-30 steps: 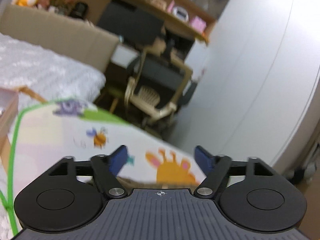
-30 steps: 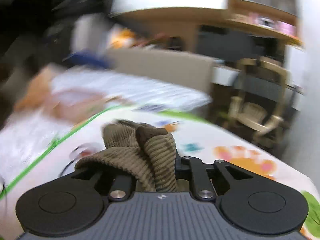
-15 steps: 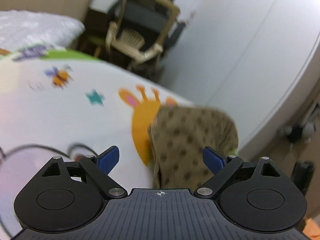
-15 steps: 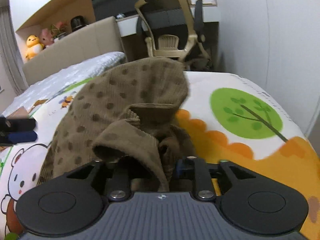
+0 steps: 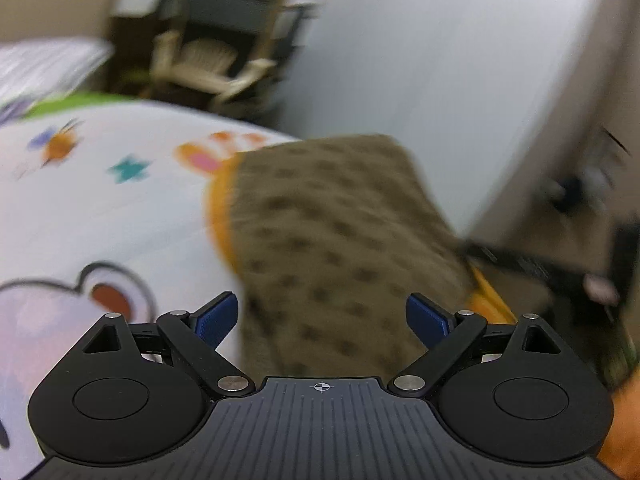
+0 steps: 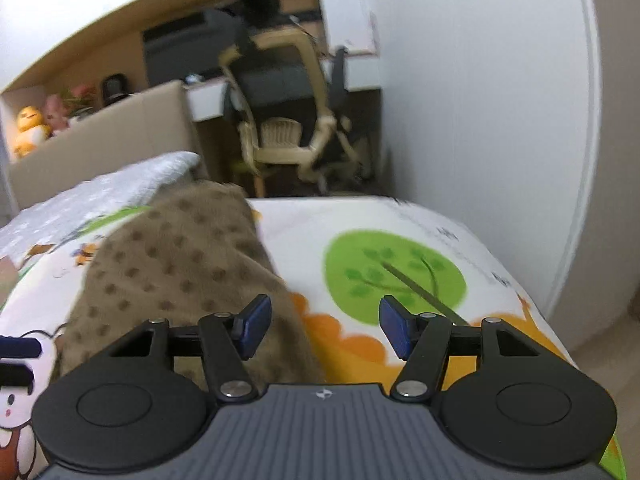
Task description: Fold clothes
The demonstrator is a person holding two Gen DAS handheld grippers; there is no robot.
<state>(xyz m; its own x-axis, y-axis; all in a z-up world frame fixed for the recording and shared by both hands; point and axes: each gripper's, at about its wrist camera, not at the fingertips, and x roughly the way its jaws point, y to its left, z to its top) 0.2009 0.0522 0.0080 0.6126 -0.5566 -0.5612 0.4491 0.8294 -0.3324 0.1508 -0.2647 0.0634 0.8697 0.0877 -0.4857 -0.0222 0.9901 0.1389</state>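
Observation:
A brown garment with dark dots [image 5: 336,240] lies in a folded heap on the cartoon-printed mat [image 5: 120,208]. My left gripper [image 5: 322,320] hovers just before its near end, jaws wide open, and the cloth shows between the blue pads without being pressed. In the right wrist view the same garment [image 6: 180,264] lies to the left, its edge reaching under the left fingertip [image 6: 254,326]. My right gripper [image 6: 324,328] is opening, with only the orange-printed mat [image 6: 400,240] between its pads. A blue tip of the left gripper [image 6: 18,350] shows at the left edge.
A beige office chair [image 6: 284,120] stands beyond the mat's far edge by a desk. A bed with a grey quilt [image 6: 100,196] and a tan headboard lies to the left. A white wall [image 6: 480,100] runs along the right, close to the mat's edge.
The right gripper was shut on the bunched garment and has let it go; its jaws now stand apart. The cloth has settled flat on the mat. The left gripper has dipped toward it.

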